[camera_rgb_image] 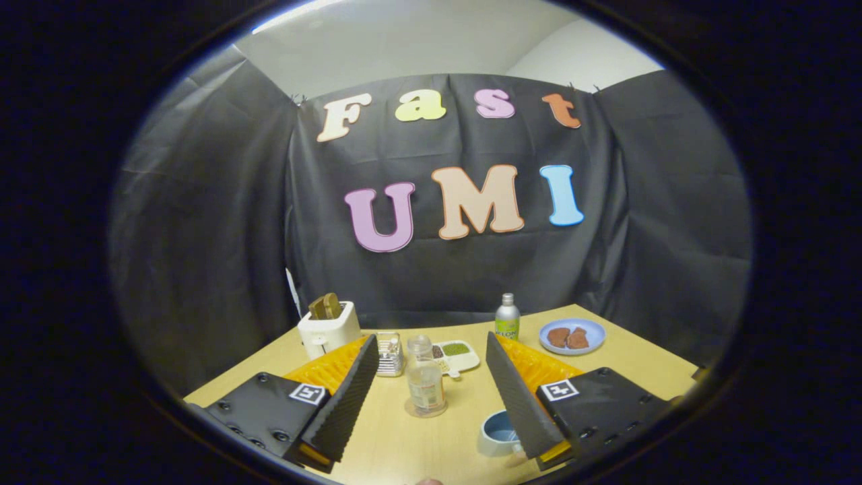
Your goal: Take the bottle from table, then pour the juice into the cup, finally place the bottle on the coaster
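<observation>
Bottle (pixel 425 377) upright on the coaster (pixel 425 408), long axis vertical, cap end up.

From my seat I see the clear bottle standing straight on the round coaster, between my gripper (pixel 431 377) fingers but touching neither; the fingers are spread wide with open table on both sides of it, holding nothing. A blue cup (pixel 498 431) sits just beside the right finger, partly hidden by it. Beyond the bottle I see a small metal grater-like item (pixel 389 355), a white divided dish (pixel 458 356) with green and dark contents, and a silver can (pixel 507 318) with a green label. A white toaster (pixel 328 328) with bread in it stands far left, a blue plate (pixel 572 337) with brown pieces far right. All rest on the light wooden table (pixel 626 367), with black cloth walls behind and a pale ceiling above.
</observation>
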Available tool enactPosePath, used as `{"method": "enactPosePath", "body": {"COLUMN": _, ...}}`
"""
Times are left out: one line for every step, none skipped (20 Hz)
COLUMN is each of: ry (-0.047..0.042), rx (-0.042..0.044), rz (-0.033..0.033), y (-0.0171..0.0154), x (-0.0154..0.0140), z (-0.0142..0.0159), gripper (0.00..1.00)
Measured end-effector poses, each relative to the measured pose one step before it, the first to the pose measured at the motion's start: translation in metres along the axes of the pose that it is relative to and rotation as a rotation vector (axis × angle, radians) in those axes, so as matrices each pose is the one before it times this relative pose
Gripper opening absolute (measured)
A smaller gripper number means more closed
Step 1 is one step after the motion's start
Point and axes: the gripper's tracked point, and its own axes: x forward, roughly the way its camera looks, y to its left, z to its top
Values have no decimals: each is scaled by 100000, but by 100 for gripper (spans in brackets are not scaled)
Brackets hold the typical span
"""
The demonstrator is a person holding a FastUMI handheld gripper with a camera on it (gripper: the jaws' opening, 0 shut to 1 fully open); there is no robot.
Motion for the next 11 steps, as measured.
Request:
{"method": "enactPosePath", "body": {"ry": -531, "rx": 126, "rz": -459, "y": -229, "x": -276, "z": 314, "gripper": 100}}
{"method": "enactPosePath", "body": {"ry": -552, "rx": -51, "rz": -243, "y": -227, "x": -223, "z": 243, "gripper": 100}}
{"method": "enactPosePath", "body": {"ry": -456, "rx": -57, "rz": -485, "y": -251, "x": -108, "z": 299, "gripper": 100}}
{"method": "enactPosePath", "body": {"ry": -72, "rx": -27, "rz": -219, "y": -93, "x": -169, "z": 113, "gripper": 100}}
{"method": "enactPosePath", "body": {"ry": -403, "rx": 142, "rz": -184, "y": -58, "x": -94, "z": 297, "gripper": 100}}
{"method": "enactPosePath", "body": {"ry": -890, "rx": 100, "rz": -27, "y": -52, "x": -9, "z": 368, "gripper": 100}}
{"method": "enactPosePath", "body": {"ry": -105, "rx": -9, "rz": 112, "y": 26, "x": 0, "z": 261, "gripper": 100}}
{"method": "enactPosePath", "body": {"ry": -576, "rx": -392, "rz": 235, "y": 78, "x": 27, "z": 307, "gripper": 100}}
{"method": "enactPosePath", "body": {"ry": -972, "rx": -337, "rz": 332, "y": 107, "x": 53, "z": 556, "gripper": 100}}
{"method": "enactPosePath", "body": {"ry": -838, "rx": -235, "rz": 337, "y": 162, "x": 22, "z": 334, "gripper": 100}}
{"method": "enactPosePath", "body": {"ry": -924, "rx": -248, "rz": 163, "y": 147, "x": -68, "z": 402, "gripper": 100}}
